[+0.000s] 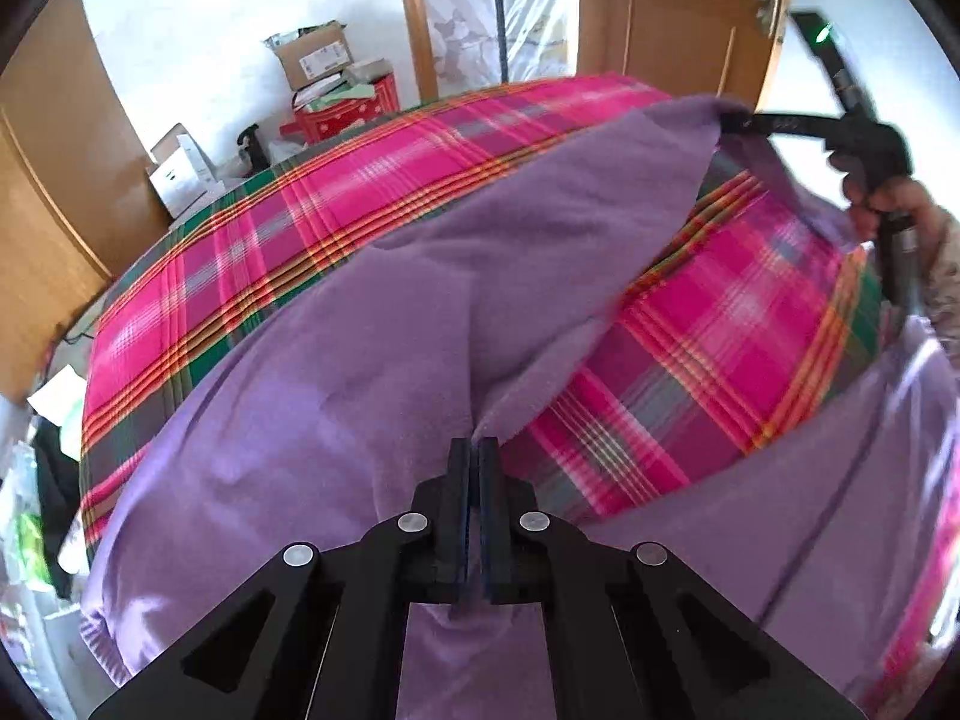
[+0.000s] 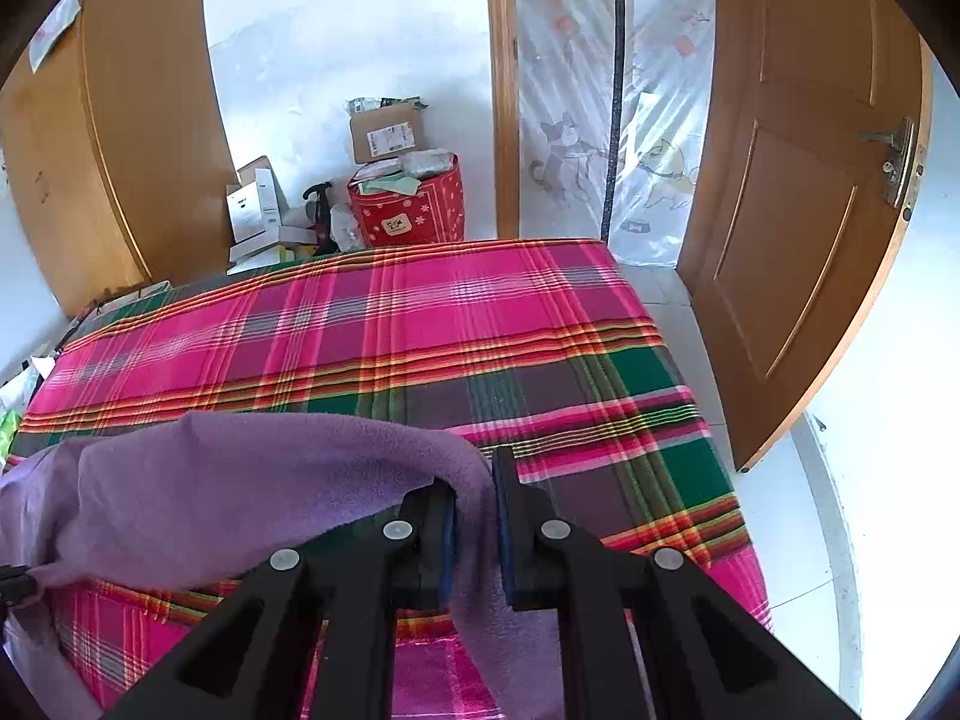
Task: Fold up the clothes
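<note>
A purple fleece garment lies over a pink, green and orange plaid bedspread. My left gripper is shut on a fold of the purple cloth at the near edge. My right gripper is shut on another edge of the same garment and holds it lifted above the plaid spread. In the left wrist view the right gripper shows at the upper right, pinching the raised purple edge, so the cloth hangs stretched between both grippers.
A wooden door stands open at the right, a plastic-covered doorway beyond the bed. A red bin and cardboard boxes stand against the white wall behind the bed. A wooden panel is at the left.
</note>
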Motion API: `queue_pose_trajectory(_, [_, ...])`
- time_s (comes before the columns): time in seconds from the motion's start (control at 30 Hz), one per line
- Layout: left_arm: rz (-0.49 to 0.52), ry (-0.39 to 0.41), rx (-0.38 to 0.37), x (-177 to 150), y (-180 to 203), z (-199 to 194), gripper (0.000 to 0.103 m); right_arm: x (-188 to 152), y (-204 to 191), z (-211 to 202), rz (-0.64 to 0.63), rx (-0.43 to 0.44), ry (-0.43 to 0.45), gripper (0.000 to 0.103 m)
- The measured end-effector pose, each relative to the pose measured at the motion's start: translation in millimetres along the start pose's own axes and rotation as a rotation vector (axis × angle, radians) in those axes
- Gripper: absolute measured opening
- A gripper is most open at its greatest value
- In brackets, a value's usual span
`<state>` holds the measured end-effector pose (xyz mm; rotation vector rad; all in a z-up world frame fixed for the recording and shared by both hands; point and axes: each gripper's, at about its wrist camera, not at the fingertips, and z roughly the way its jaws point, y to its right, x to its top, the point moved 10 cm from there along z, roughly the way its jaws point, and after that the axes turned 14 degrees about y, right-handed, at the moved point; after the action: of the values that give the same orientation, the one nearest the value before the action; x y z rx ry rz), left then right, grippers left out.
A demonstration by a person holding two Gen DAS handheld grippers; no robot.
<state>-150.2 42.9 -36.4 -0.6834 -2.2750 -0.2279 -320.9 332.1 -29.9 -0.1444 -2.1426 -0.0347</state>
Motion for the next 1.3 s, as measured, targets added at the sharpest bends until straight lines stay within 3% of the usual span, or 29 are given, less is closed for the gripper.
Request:
queue_pose_trajectory(0.3, [0.065,0.006,-0.130,-13.7,25.2,-15.2,0.002,-6.3,11.4,15.3,-0.040,-0.061,-0.054,0.012])
queue_pose_trajectory(0.37, [0.085,-0.004,-0.148,-19.0,34.2,-16.0,0.002,-11.1,16.5,15.9,-0.046,-0.096,-0.073,0.017])
queue_pose_trajectory(0.47, [0.099,-0.008,-0.149,-20.8,36.4,-14.2,0.002,-13.8,22.3,11.7,-0.040,-0.119,-0.080,0.019])
queue_pose_trajectory(0.6, [0.102,-0.009,-0.153,-21.8,36.6,-12.6,0.002,-14.1,29.4,1.5,-0.122,-0.181,-0.068,0.019])
queue_pose_trajectory(0.8, [0.122,-0.010,-0.156,-24.9,42.3,-12.1,0.002,-3.7,44.5,12.5,-0.090,-0.196,-0.088,0.038])
queue_pose_trajectory(0.97, [0.099,-0.027,-0.154,-28.3,39.1,-5.8,0.002,9.6,47.8,23.8,-0.134,-0.222,-0.097,0.038])
queue_pose_trajectory(1.3, [0.088,-0.021,-0.159,-26.3,39.9,-4.3,0.002,13.6,70.3,25.0,-0.035,-0.226,-0.066,0.039])
